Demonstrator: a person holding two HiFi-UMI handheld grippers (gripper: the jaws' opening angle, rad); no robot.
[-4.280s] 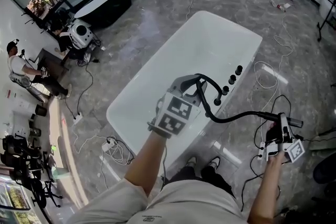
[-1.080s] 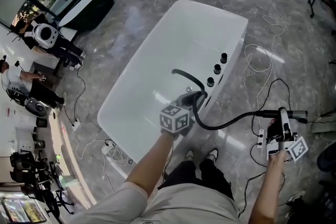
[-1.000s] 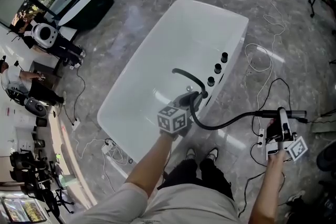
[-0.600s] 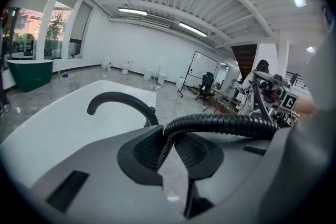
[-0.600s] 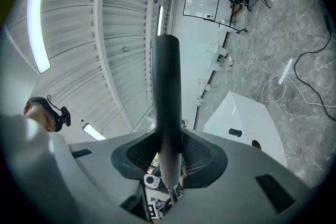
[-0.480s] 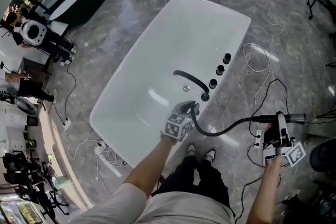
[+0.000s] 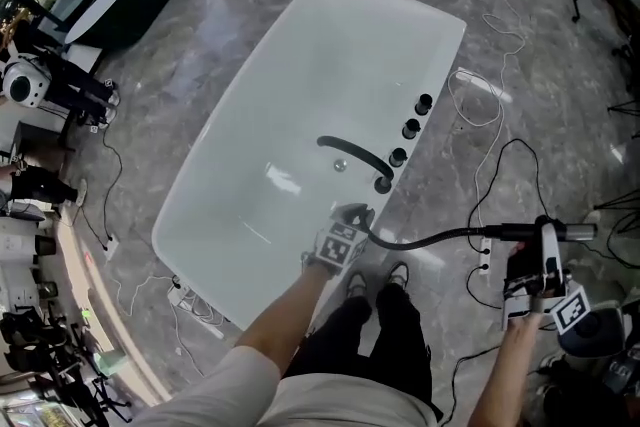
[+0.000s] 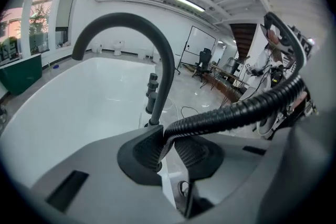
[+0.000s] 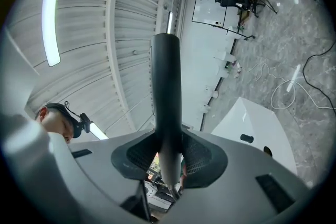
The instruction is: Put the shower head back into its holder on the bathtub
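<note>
Dropping fast, the left gripper [image 7: 357, 218] has come right down from high over the tub. It now sits low in the centre of the frame at the near rim of the bathtub [image 7: 440, 45]. Its jaws are drawn partway in and pinched on the black ribbed hose [image 7: 430, 238], and its own view shows the pads biting the ribs. From there the hose sags and runs off toward the lower right. Over there the right gripper [image 7: 543, 245] has the shower head [image 7: 578, 232] by the handle, jaws standing fairly wide but pressed on both sides of it. The head lies roughly level out over the floor [image 7: 560, 115], well apart from the tub.

Further up the frame, the curved black spout [image 7: 350, 152] arches over the white basin. A row of dark knobs [image 7: 410, 129] climbs along the right-hand rim. From here I can't tell which fitting is the holder. Loose cables [image 7: 478, 110] trail across the floor beyond.

By my reckoning, lowering the hose has fed the slack down toward the rim. The head itself hasn't gone in yet, so the right hand's swing across to the rim fittings looks like the job left.
</note>
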